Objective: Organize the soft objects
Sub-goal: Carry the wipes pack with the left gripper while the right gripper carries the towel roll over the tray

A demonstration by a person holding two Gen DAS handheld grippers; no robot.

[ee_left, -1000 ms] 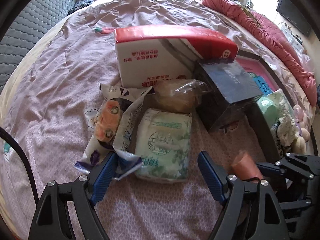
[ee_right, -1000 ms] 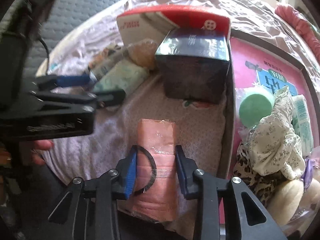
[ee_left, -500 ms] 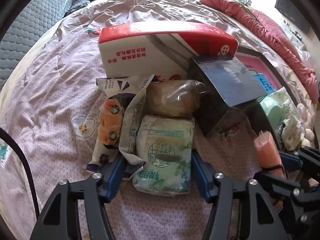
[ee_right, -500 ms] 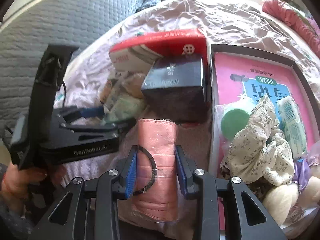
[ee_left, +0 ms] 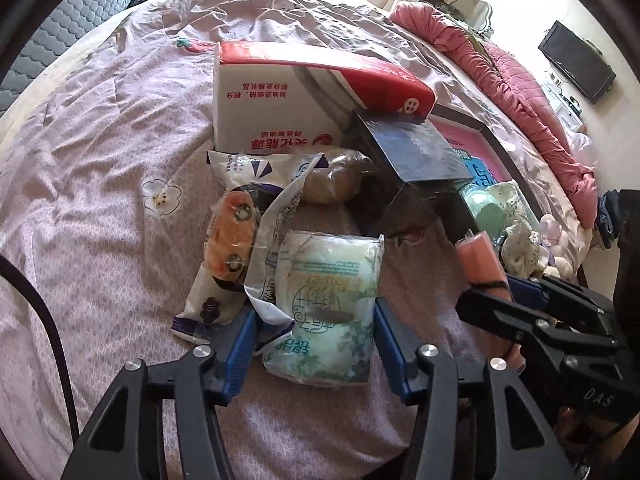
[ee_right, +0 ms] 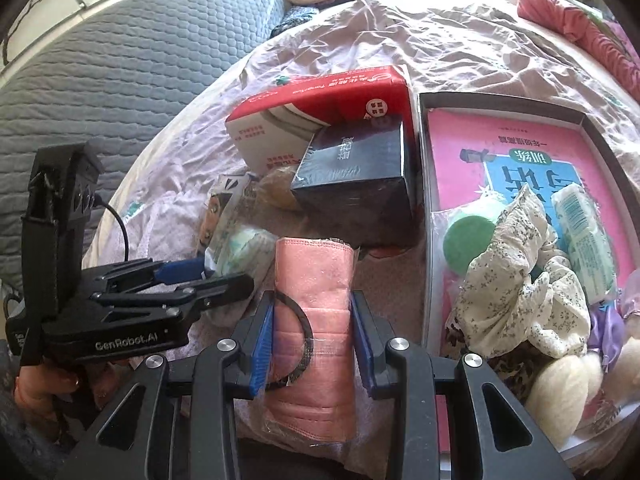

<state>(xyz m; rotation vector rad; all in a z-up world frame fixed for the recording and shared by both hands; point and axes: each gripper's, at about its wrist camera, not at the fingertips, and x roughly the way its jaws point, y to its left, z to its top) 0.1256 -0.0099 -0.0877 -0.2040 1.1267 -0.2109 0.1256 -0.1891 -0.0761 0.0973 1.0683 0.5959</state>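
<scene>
My right gripper [ee_right: 312,332] is shut on a pink pack of face masks [ee_right: 314,280] and holds it above the bed, left of the open box [ee_right: 426,208]. The pack also shows in the left wrist view [ee_left: 478,256]. My left gripper [ee_left: 314,342] is open, its fingers on either side of a pale green tissue pack [ee_left: 326,300] lying on the bedsheet. The box holds a green ball [ee_right: 470,240], a floral cloth [ee_right: 516,276], a tissue pack [ee_right: 584,236] and fluffy toys [ee_right: 560,392].
A red-and-white carton [ee_left: 296,96] and a dark blue box [ee_left: 416,152] stand behind the tissue pack. A snack packet [ee_left: 236,232] and a brown bagged item [ee_left: 336,180] lie beside it. A pink quilt [ee_left: 520,80] runs along the right.
My left gripper moved forward and its fingers now flank the green tissue pack. My right gripper lifted the pink mask pack and shifted it towards the open box.
</scene>
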